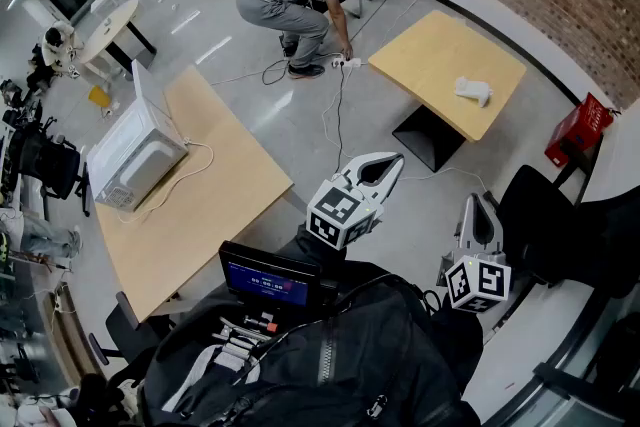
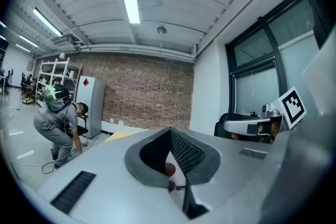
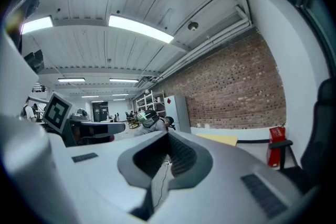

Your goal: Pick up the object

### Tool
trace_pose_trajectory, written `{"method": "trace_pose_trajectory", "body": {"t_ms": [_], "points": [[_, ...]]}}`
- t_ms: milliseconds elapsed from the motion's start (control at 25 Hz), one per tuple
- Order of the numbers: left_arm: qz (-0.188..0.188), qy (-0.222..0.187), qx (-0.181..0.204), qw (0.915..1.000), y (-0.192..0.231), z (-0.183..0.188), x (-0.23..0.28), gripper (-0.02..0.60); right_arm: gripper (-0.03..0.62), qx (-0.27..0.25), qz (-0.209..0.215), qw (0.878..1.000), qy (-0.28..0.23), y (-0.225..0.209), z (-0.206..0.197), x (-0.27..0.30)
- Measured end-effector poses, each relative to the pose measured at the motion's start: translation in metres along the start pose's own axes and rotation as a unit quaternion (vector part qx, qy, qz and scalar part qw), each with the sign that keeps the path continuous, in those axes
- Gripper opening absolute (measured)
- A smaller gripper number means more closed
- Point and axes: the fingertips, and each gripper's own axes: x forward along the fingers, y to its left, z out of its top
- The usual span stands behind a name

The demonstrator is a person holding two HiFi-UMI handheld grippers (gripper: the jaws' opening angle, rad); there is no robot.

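Left gripper and right gripper are idling lower centre, jaws together, empty. The presumed object is lying on the upper-right table, well apart. Recommendation: be opening the jaws while approaching.

A long wooden bench carries a white microwave near its left edge, with a white cord trailing across the top. A square bench beyond it holds a white crumpled thing near its right corner. Black cables lie on the grey floor between the two.
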Motion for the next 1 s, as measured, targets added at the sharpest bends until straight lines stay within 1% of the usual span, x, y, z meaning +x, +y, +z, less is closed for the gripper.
{"method": "trace_pose_trajectory", "body": {"t_ms": [600, 1000], "points": [[-0.002, 0.009, -0.005, 0.9999, -0.009, -0.006, 0.014, -0.005, 0.003, 0.006, 0.003, 1.000, 0.012, -0.013, -0.009, 0.001], [-0.006, 0.031, -0.004, 0.9995, -0.029, -0.020, 0.036, -0.005, 0.005, 0.006, 0.011, 0.999, 0.036, -0.035, -0.024, -0.004]]}}
